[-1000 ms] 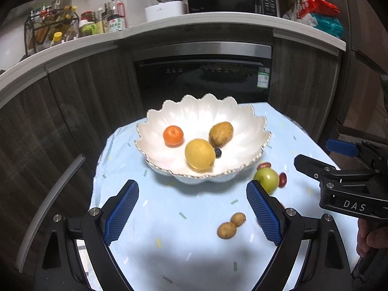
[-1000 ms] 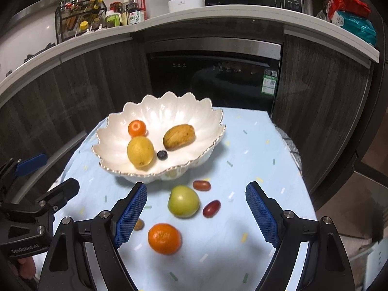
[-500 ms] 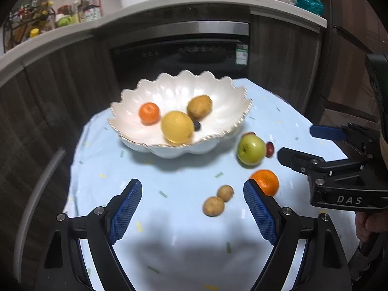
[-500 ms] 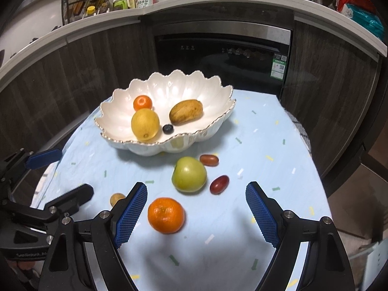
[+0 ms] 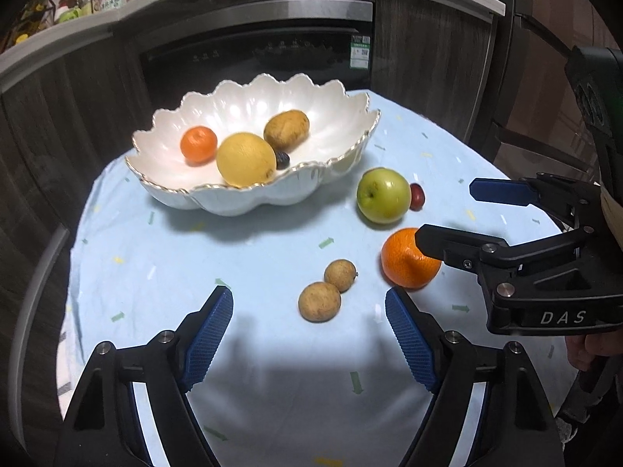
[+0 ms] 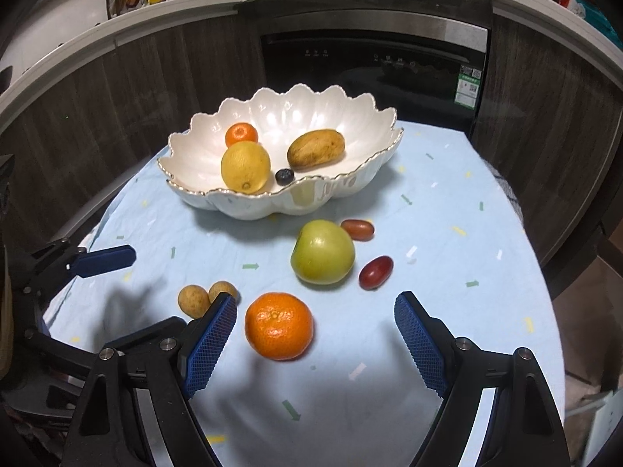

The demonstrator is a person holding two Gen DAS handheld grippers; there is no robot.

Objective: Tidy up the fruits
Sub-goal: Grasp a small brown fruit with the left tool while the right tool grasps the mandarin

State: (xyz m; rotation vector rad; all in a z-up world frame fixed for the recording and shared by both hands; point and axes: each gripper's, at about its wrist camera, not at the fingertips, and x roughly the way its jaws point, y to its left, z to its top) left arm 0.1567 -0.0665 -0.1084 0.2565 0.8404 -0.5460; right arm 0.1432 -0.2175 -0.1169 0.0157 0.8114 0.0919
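Scalloped white bowl (image 6: 352,185) holding fruit, green apple (image 6: 322,253) beside

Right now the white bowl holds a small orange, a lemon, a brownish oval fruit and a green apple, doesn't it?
Not quite. The green apple is not in the white bowl; it sits on the blue cloth in front of it. The right wrist view shows this. The fourth thing in the bowl is a small dark berry, beside the small orange, lemon and brownish oval fruit.
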